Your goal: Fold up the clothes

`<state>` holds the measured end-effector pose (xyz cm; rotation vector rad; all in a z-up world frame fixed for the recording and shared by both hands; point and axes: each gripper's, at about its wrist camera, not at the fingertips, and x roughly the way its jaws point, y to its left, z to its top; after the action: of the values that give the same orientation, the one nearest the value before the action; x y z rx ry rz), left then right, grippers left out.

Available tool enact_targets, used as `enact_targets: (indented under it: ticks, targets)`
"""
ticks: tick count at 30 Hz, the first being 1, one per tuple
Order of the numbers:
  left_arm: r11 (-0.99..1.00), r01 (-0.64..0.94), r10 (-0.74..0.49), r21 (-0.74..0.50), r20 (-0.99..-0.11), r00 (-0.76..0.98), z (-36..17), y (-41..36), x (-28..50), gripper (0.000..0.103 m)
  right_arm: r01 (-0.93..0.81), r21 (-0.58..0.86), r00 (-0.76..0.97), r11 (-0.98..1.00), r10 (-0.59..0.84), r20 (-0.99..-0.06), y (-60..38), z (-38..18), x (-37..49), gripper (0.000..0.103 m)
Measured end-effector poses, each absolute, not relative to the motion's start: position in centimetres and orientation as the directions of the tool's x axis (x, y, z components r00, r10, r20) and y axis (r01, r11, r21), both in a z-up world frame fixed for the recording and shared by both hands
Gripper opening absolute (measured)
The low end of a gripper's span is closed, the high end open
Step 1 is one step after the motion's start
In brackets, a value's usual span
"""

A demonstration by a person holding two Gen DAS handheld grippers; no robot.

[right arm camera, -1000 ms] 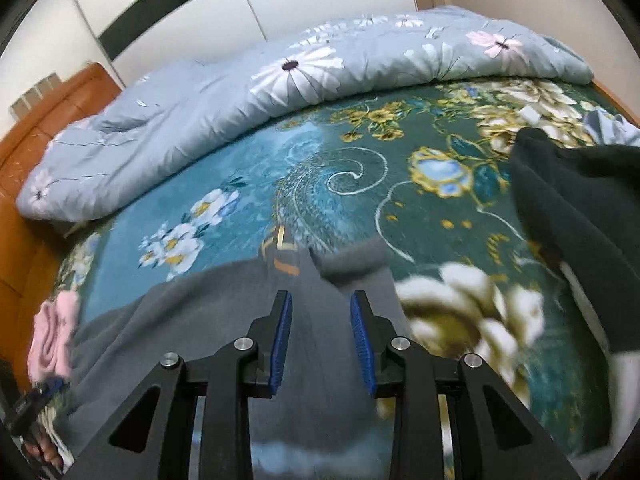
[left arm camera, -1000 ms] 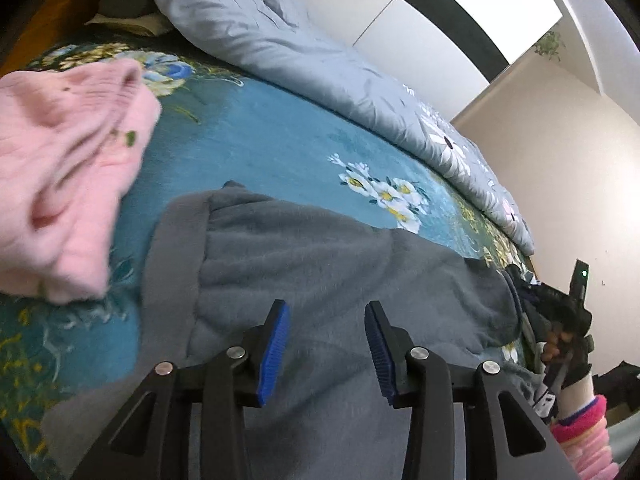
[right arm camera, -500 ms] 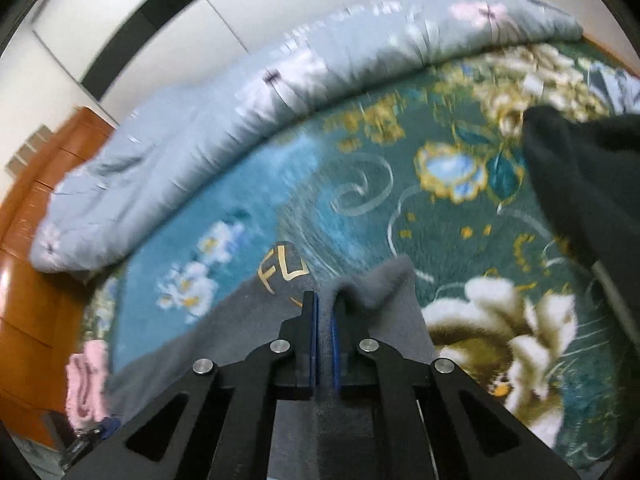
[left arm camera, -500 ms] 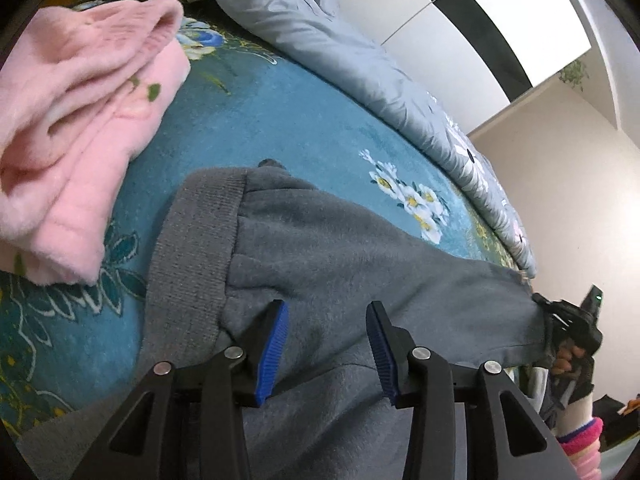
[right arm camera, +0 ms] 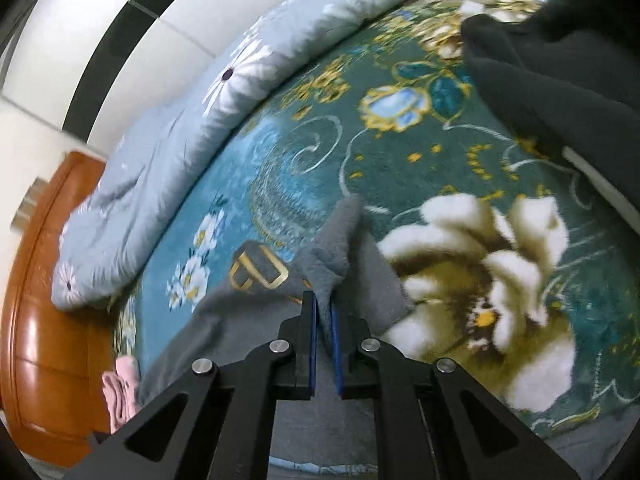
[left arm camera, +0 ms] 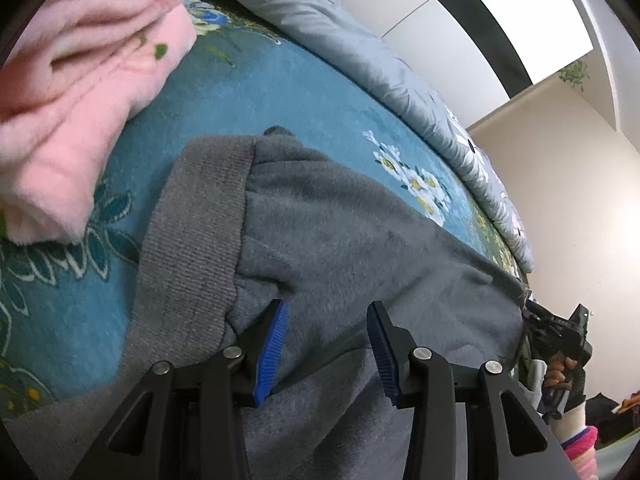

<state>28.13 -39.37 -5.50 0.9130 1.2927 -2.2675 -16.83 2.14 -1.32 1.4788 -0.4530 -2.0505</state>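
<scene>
Two grippers work a grey fleece garment spread on a teal floral blanket: the left gripper hovers with jaws wide apart near the ribbed hem, while the right gripper pinches a fleece corner tight.

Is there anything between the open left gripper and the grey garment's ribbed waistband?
Nothing visible does. The left gripper hangs open directly over the grey garment, beside its ribbed waistband; the pink garment lies clear, off to the side.

Floral teal bed, grey garment, pink garment, blue-grey quilt, dark garment
</scene>
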Motion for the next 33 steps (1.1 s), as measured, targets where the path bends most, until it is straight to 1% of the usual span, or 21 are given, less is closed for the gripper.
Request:
enact_targets:
  ticks: [4,6,8,10,13,14,15,17,22,23,25,27,28,33]
  targets:
    - [-0.516,0.593,-0.008,-0.618,-0.689,-0.725,-5.6,-39.2,28.1,0.045,0.217,0.590,-0.265,-0.778,-0.629,-0.731,4.0,-0.7,-17.1,0.006]
    - [-0.520,0.590,-0.011,-0.618,-0.686,-0.728,-5.7,-39.1,28.2,0.046,0.206,0.588,-0.281,-0.782,-0.623,-0.730,4.8,-0.4,-17.2,0.003]
    - [-0.522,0.585,-0.010,-0.620,-0.682,-0.731,-5.7,-39.1,28.1,0.048,0.200,0.569,-0.302,-0.798,-0.602,-0.739,5.2,-0.1,-17.0,0.002]
    - [-0.524,0.581,-0.008,-0.623,-0.678,-0.735,-5.8,-39.1,28.1,0.048,0.194,0.555,-0.324,-0.809,-0.587,-0.742,5.6,0.3,-16.8,0.002]
    - [-0.525,0.575,-0.008,-0.627,-0.672,-0.740,-5.8,-39.0,28.3,0.049,0.196,0.583,-0.348,-0.788,-0.612,-0.710,5.1,1.2,-16.9,0.004]
    - [-0.526,0.573,-0.007,-0.628,-0.670,-0.742,-5.8,-38.9,28.3,0.049,0.195,0.596,-0.337,-0.779,-0.624,-0.705,4.6,1.2,-17.0,0.008]
    - [-0.527,0.572,-0.007,-0.628,-0.670,-0.742,-5.8,-38.9,28.3,0.049,0.196,0.604,-0.326,-0.772,-0.632,-0.703,4.2,1.2,-17.1,0.021]
    - [-0.529,0.572,-0.007,-0.627,-0.671,-0.742,-5.8,-38.8,28.3,0.050,0.203,0.575,-0.324,-0.793,-0.608,-0.725,3.1,0.8,-17.4,0.031]
    - [-0.531,0.572,-0.007,-0.625,-0.672,-0.740,-5.8,-38.8,28.3,0.051,0.158,0.564,-0.287,-0.810,-0.584,-0.759,1.3,-1.5,-18.3,0.031]
    - [-0.531,0.573,-0.008,-0.625,-0.672,-0.741,-5.8,-38.7,28.4,0.051,0.149,0.572,-0.277,-0.807,-0.589,-0.759,1.1,-1.9,-18.5,0.030]
    - [-0.532,0.569,-0.006,-0.627,-0.670,-0.743,-5.8,-38.7,28.4,0.051,0.139,0.583,-0.268,-0.800,-0.597,-0.756,0.7,-2.3,-18.5,0.003]
    - [-0.532,0.566,-0.002,-0.630,-0.667,-0.745,-5.9,-38.8,28.4,0.051,0.161,0.561,-0.300,-0.812,-0.582,-0.756,0.6,-1.3,-18.3,0.003]
    - [-0.532,0.565,-0.002,-0.630,-0.667,-0.745,-5.9,-38.8,28.4,0.051,0.184,0.552,-0.343,-0.813,-0.579,-0.739,0.8,0.1,-18.1,0.003]
    - [-0.535,0.566,-0.005,-0.627,-0.668,-0.744,-5.9,-38.8,28.1,0.053,0.300,0.499,-0.530,-0.813,-0.577,-0.621,1.9,7.7,-16.7,0.002]
